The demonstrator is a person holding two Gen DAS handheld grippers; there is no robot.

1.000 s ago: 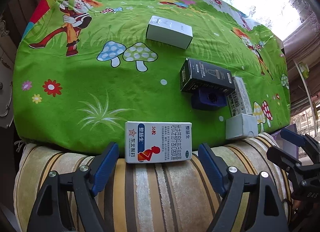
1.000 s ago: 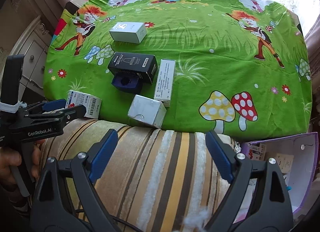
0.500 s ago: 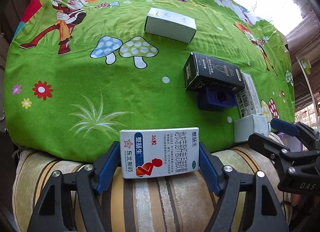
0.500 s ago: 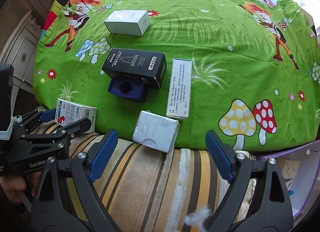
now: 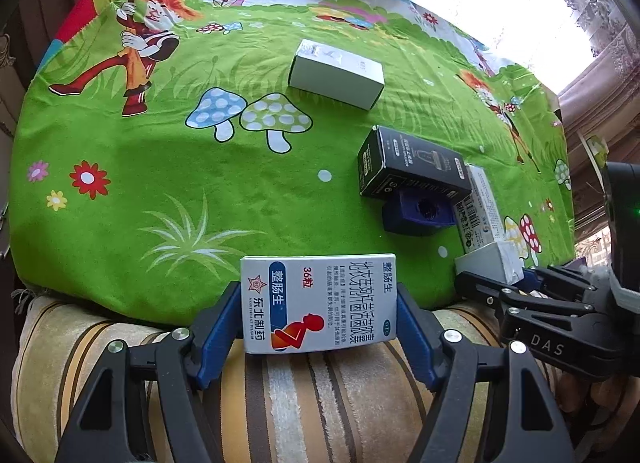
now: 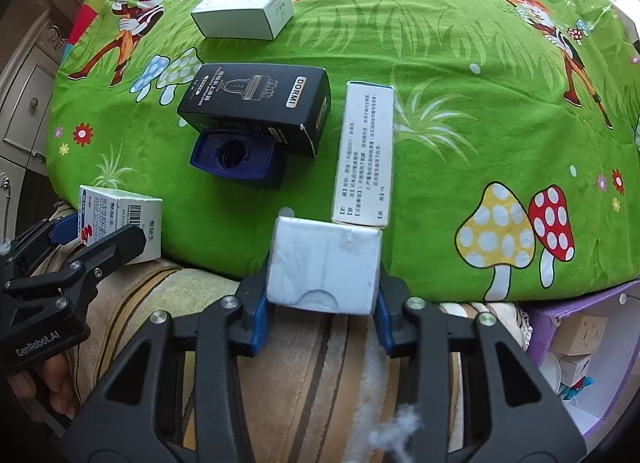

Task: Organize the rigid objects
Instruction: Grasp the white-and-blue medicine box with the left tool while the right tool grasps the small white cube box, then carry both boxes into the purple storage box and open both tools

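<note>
Left gripper point(image 5: 318, 305) jaws now closing onto medicine box point(image 5: 319, 303); right gripper point(image 6: 322, 267) jaws now clamping white box point(image 6: 324, 265) at 6 o'clock; both lifts coming next.

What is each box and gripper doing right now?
Left gripper: shut on medicine box.
Right gripper: shut on foam box.
Black box: lying, leaning on blue cap.
White box: lying flat.
Long box: lying flat.
</note>
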